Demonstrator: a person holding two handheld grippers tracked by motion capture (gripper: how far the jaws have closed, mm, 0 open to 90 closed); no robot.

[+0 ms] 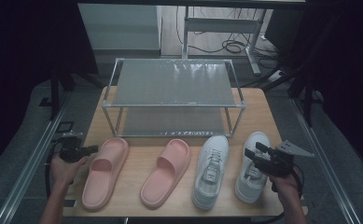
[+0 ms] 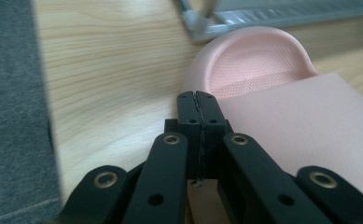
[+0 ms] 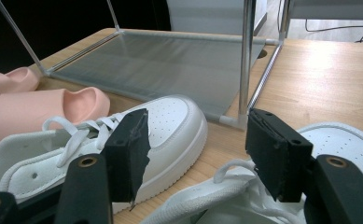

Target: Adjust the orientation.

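Two pink slides (image 1: 105, 171) (image 1: 166, 171) and two white sneakers (image 1: 210, 171) (image 1: 252, 167) lie in a row along the table's front. My left gripper (image 1: 94, 149) is shut, jaws pressed together with nothing between them, its tip just left of the leftmost slide (image 2: 258, 70) near the toe end. My right gripper (image 1: 252, 151) hovers open over the rightmost sneaker (image 3: 342, 140); its jaws (image 3: 198, 144) stand wide apart above the laces, holding nothing. The other sneaker (image 3: 170, 126) lies to its left.
A two-tier metal shoe rack (image 1: 172, 98) with mesh shelves stands at the back of the wooden table (image 1: 258, 105). Its front leg (image 3: 244, 60) rises close ahead of my right gripper. Grey floor (image 2: 11, 116) lies beyond the table's left edge.
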